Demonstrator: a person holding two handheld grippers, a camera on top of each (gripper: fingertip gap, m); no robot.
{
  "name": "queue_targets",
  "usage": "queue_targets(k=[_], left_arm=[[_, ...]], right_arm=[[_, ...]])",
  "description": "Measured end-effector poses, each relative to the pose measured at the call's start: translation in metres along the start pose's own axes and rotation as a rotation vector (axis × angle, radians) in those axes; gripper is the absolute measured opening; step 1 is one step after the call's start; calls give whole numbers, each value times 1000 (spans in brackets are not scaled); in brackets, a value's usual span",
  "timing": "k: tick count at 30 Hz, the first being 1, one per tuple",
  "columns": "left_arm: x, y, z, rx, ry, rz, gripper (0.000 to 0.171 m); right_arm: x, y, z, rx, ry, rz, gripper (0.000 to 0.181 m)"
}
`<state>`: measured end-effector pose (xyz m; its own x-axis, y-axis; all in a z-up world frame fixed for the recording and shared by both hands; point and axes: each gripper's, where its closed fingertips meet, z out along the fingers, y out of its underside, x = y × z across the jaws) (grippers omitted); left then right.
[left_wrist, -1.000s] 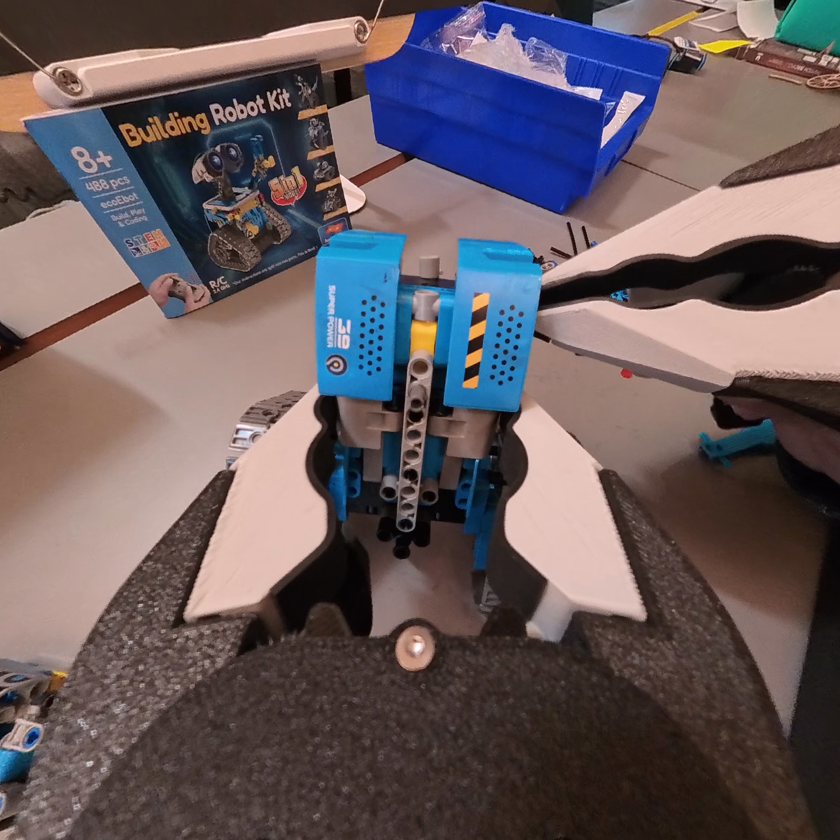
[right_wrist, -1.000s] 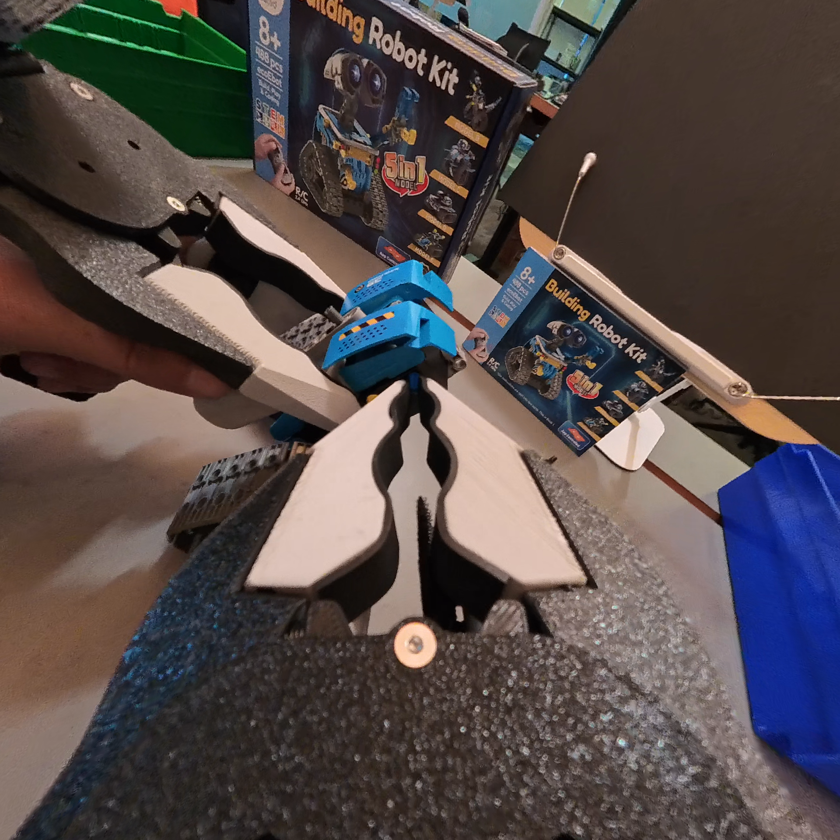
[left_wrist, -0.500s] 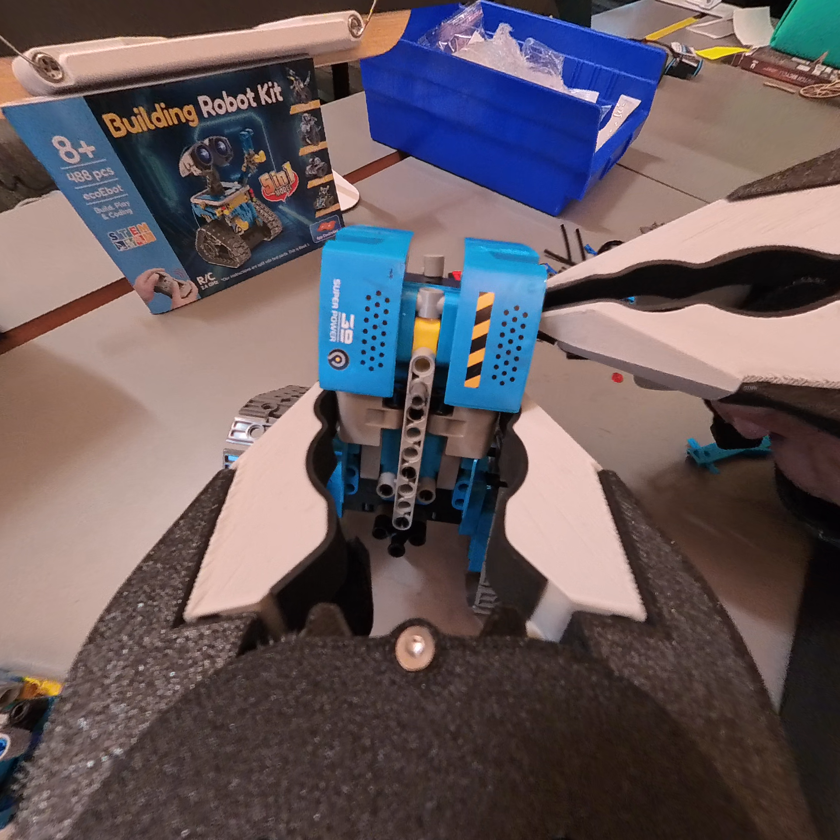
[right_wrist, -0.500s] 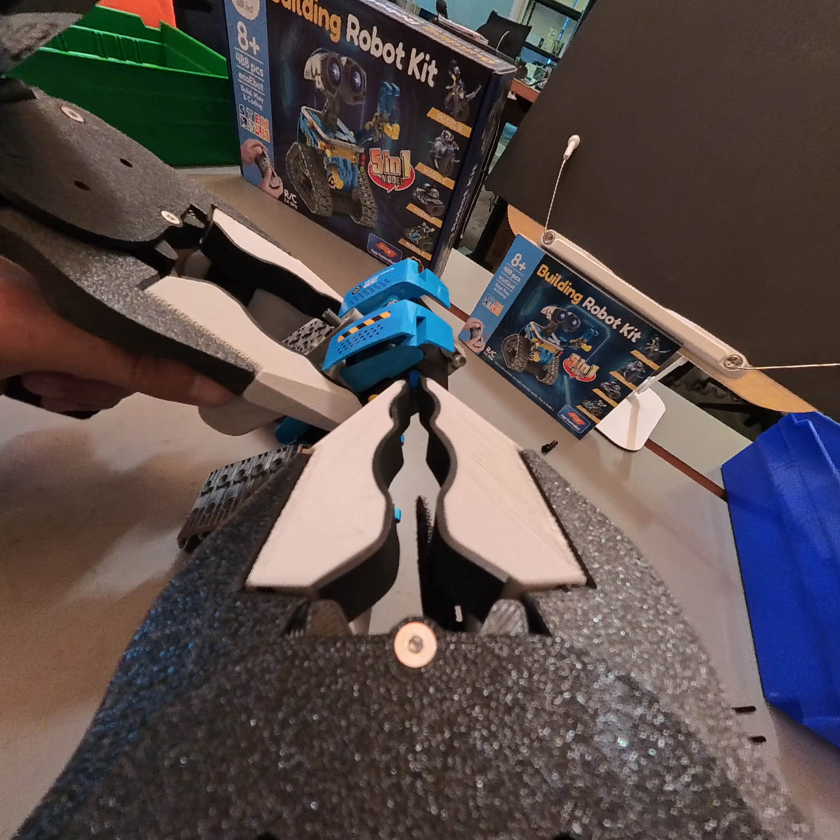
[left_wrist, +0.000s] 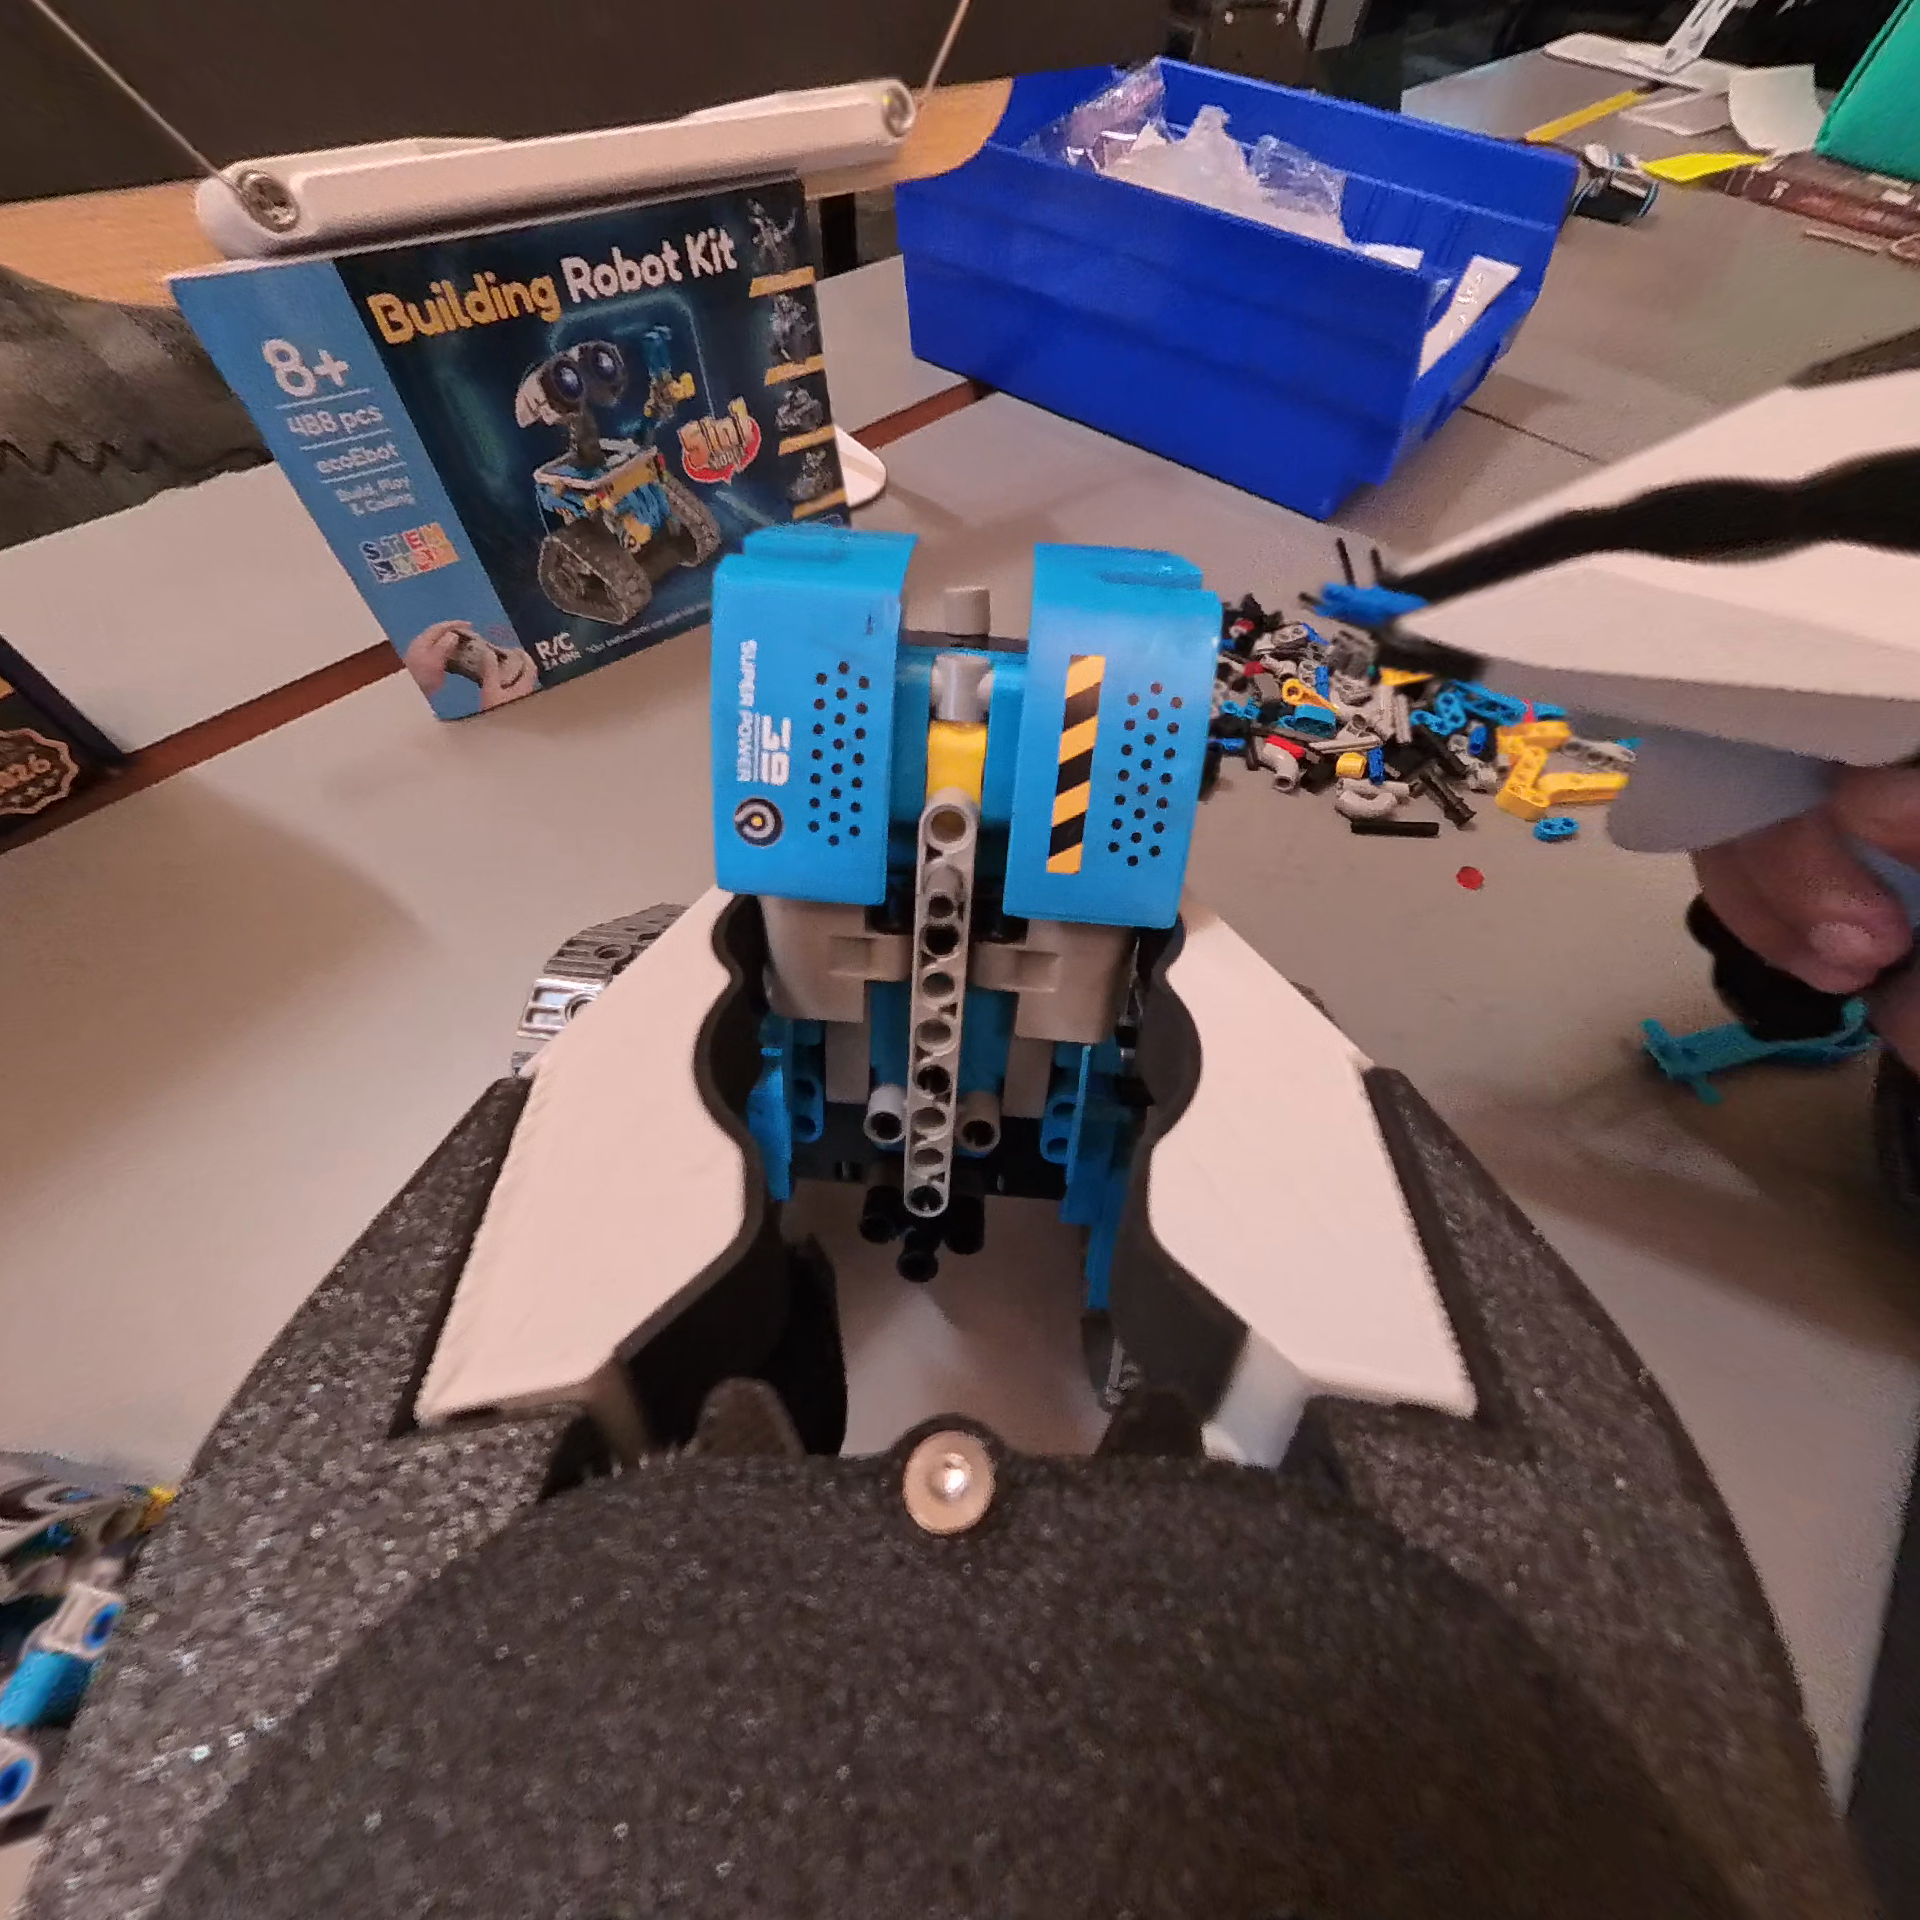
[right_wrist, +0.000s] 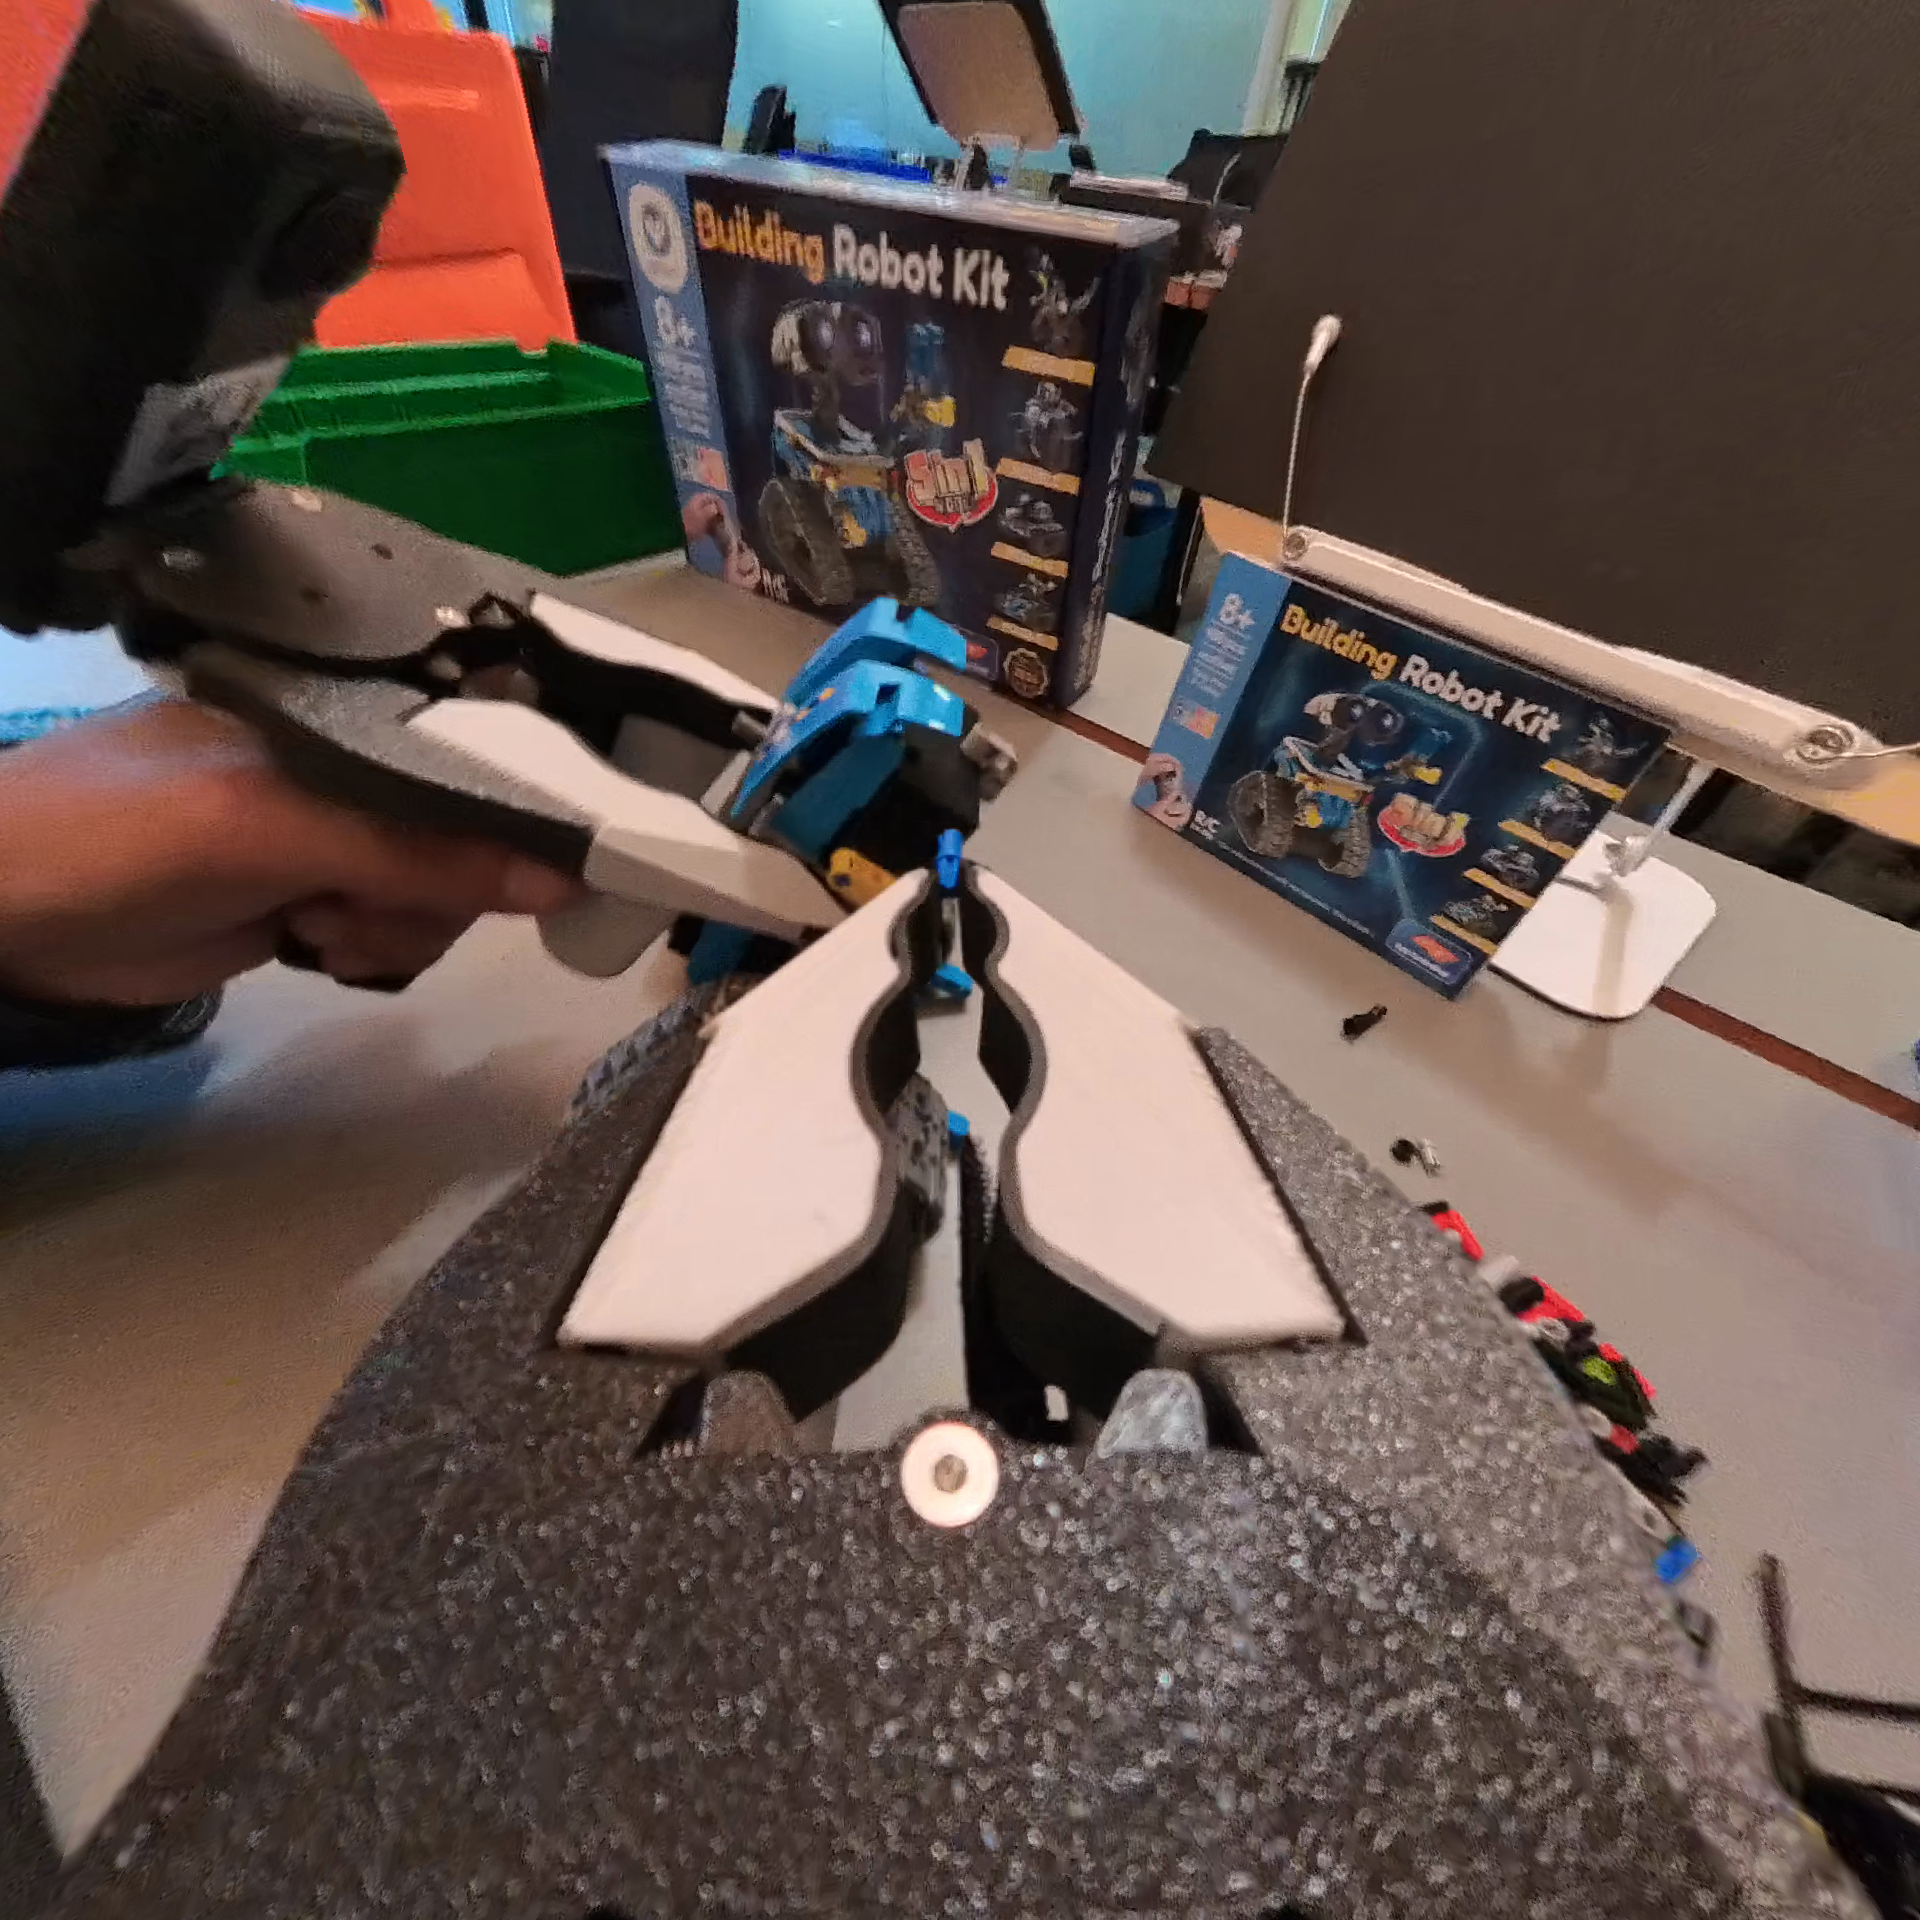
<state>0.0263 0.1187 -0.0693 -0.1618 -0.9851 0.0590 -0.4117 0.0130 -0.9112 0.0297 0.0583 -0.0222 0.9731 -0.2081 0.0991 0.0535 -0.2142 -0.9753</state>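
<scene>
Left gripper (left_wrist: 951, 1049): your jaws clamp the robot (left_wrist: 961, 790), frame centre.
Right gripper (right_wrist: 948, 883): pinched on a blue pin (right_wrist: 947, 854).
Change: you've pulled it off the robot, pin freed.

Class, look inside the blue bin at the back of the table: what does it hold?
The blue bin holds crumpled clear plastic bags and a white slip at its right end. Anything under the bags is hidden, and so is the bin's floor.

A grey tabletop (left_wrist: 312, 1039) is carrying a blue bin (left_wrist: 1226, 312), a kit box (left_wrist: 540, 457) and scattered small parts (left_wrist: 1392, 727).
</scene>
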Motion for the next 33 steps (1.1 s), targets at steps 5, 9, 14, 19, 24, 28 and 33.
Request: queue_targets(k=[5, 9, 14, 19, 24, 28, 33], left_arm=[[2, 1, -5, 29, 26, 15, 73], [8, 3, -10, 29, 108, 39, 72], [19, 9, -22, 18, 303, 112, 72], [39, 17, -44, -4, 507, 142, 73], [35, 19, -59, 5, 519, 135, 83], [26, 19, -61, 20, 487, 123, 71], [13, 25, -62, 1, 483, 95, 89]], right_arm=[[57, 31, -36, -291, 80, -84, 2], [127, 106, -84, -642, 154, 55, 2], [138, 135, -96, -664, 130, 62, 6], [145, 138, -100, -630, 174, 115, 22], [7, 51, -36, -218, -300, 172, 51], [-70, 16, 0, -66, -492, 88, 81], [-87, 12, 0, -77, -521, 86, 81]])
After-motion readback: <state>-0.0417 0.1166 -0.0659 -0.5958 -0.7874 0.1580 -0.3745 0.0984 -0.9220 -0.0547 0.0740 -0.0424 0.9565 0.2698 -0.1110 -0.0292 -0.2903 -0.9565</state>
